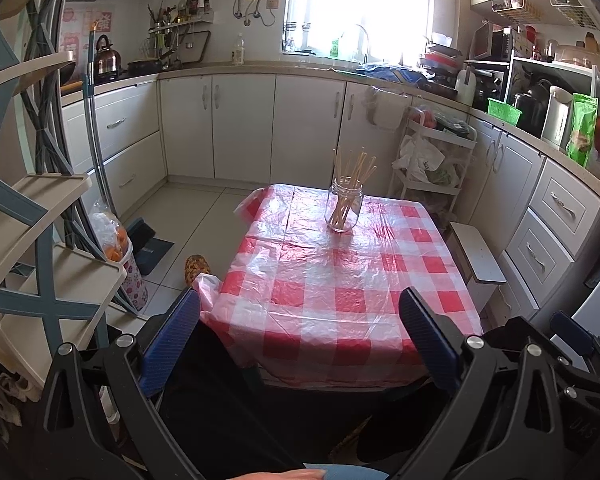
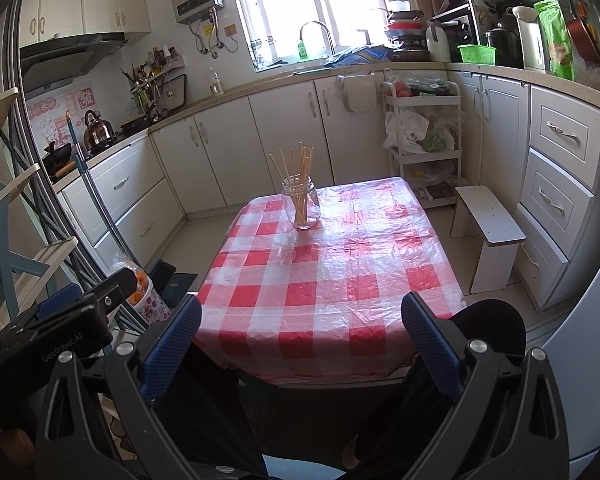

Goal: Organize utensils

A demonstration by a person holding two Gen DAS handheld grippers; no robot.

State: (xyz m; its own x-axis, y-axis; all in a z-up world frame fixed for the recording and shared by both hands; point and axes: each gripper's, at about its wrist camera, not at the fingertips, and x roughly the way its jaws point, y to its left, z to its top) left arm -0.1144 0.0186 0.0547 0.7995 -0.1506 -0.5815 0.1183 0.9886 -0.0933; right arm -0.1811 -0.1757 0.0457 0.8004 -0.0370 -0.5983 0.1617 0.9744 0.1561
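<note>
Glass jar (image 1: 344, 205), clear, stood near the far edge of the red-and-white checked surface (image 1: 340, 300), holding a bundle of wooden chopsticks (image 1: 354, 172) upright and fanned. Your left gripper (image 1: 300, 336) and right gripper (image 2: 302, 338) hung short of the near edge, blue fingers (image 2: 172, 348) spread wide, gripping nothing.

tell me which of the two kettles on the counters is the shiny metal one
The kettle on the stove at the left, rounded and shiny with a dark handle. The other kettle, on the right counter, is tall and white.
</note>
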